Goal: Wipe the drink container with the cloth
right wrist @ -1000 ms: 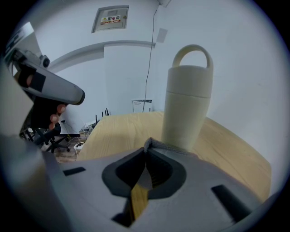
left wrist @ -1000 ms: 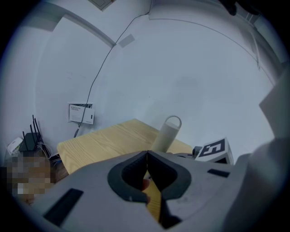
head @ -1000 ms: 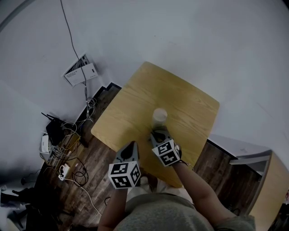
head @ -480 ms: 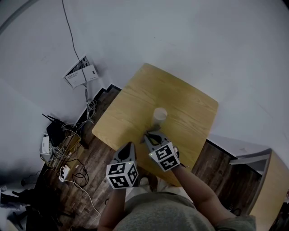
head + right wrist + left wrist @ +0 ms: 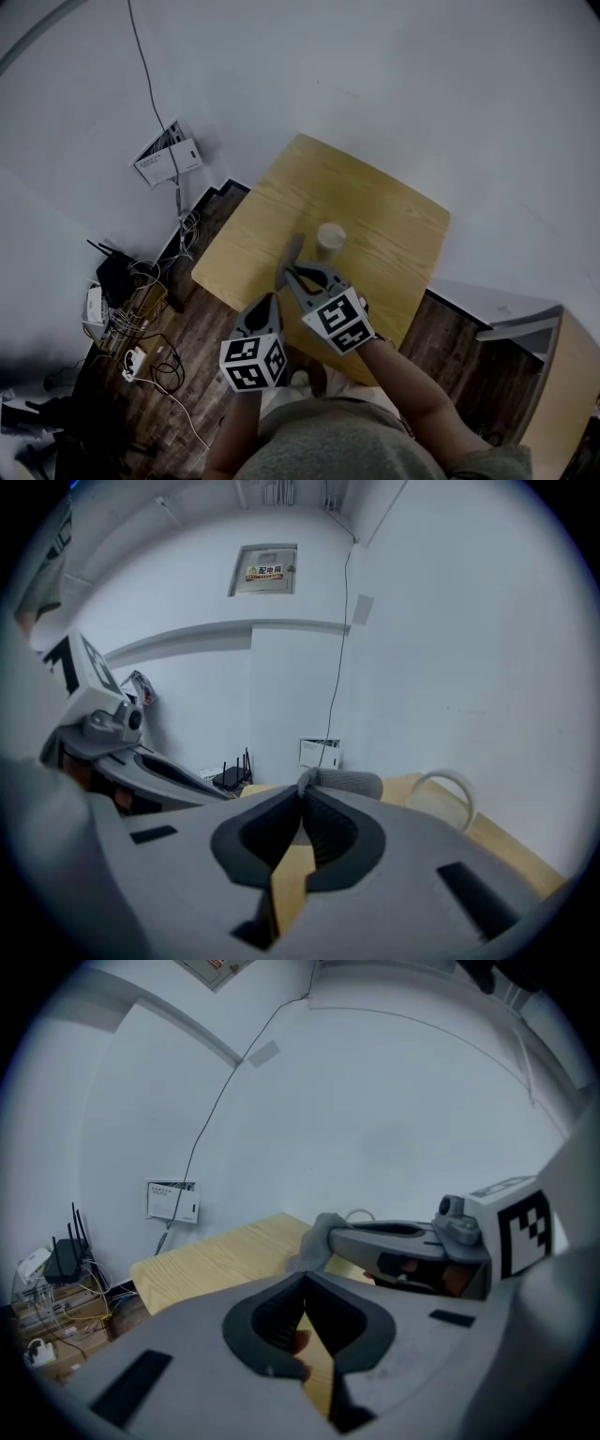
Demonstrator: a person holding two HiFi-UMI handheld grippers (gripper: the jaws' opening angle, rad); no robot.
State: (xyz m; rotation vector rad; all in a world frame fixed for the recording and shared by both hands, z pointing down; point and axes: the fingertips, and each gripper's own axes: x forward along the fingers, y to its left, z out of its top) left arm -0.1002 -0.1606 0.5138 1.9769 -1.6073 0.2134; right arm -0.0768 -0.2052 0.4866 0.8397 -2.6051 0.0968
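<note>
R tool pinches cloth (cup beside)

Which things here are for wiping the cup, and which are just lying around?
For the job:
cup
grey cloth
right gripper, fingers shut on the cloth

Just lying about:
router
tangled cables
white wall box

head: steeply down | gripper views: low, close (all share table)

Table pale matt wood, visible grain; cloth grey soft fabric; floor dark wood planks.
</note>
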